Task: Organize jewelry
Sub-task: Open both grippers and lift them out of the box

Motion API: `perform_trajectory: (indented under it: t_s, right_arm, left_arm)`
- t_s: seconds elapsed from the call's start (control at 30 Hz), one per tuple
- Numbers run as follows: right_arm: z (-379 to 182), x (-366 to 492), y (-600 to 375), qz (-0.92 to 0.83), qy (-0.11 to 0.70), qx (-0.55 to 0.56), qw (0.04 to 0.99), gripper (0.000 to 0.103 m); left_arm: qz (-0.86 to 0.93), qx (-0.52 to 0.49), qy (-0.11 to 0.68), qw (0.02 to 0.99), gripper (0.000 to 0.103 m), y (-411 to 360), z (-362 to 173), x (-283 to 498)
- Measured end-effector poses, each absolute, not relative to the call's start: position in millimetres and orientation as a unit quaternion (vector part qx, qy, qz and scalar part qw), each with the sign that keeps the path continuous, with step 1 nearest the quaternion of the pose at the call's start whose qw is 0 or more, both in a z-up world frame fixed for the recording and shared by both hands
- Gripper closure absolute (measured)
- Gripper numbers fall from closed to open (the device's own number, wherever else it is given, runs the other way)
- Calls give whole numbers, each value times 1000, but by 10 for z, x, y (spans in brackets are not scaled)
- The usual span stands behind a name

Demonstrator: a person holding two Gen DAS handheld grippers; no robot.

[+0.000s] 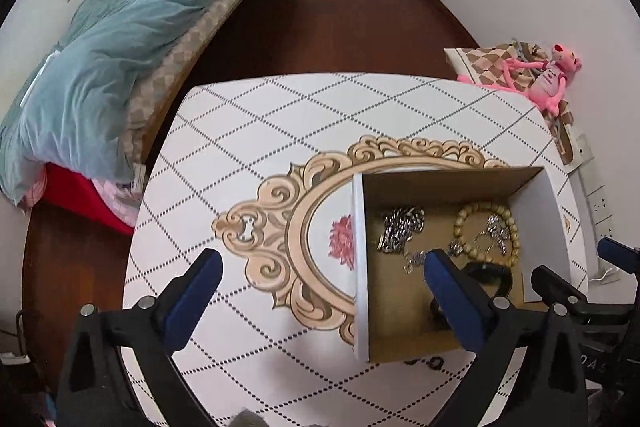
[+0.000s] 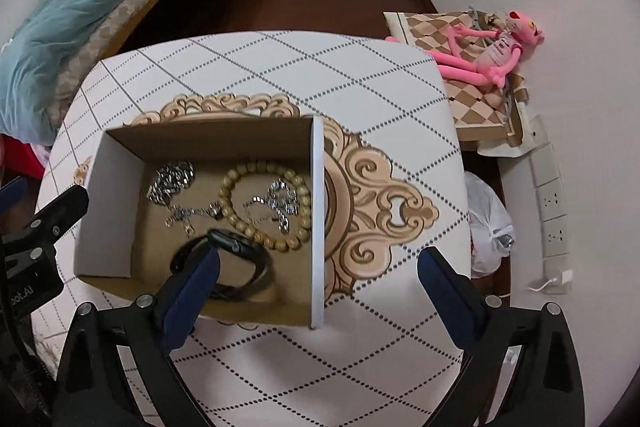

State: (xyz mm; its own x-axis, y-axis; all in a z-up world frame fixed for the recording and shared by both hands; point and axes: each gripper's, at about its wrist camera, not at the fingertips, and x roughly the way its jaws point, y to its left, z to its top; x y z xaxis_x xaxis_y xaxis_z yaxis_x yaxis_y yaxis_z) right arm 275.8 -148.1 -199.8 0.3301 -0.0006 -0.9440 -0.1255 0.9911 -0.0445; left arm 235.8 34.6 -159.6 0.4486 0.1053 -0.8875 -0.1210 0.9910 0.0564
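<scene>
A cardboard box point(image 2: 208, 143) sits on the white surface point(image 2: 280, 75) with a gold swirl picture. Inside the box lie a ring of wooden beads point(image 2: 266, 209), some silver chains point(image 2: 172, 183) and a black watch point(image 2: 228, 263). The beads touch the chains, and the watch lies nearest the camera. The left hand-held gripper point(image 1: 320, 299) is spread wide and holds nothing. The right hand-held gripper point(image 2: 316, 295) is spread wide too, above the box's near corner. A pink toy point(image 2: 488, 47) lies well apart.

box point(image 2: 318, 219) open-topped, walls ringing jewelry, table point(image 2: 280, 367) bare around it
</scene>
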Motion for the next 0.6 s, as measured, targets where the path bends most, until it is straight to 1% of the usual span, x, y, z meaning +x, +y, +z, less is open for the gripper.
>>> perform_trajectory:
  t_s: [0.27,0.6]
  right_arm:
    - [-1937,2619,-1527,25,562,-51,825,3]
    - [-1421,2278,-1552,18,503,-50,863,3]
  left_arm:
    - [71,-12,513,856,0,301,-1530,2208]
    - [65,-25,474,878,0,263,-1099,1857]
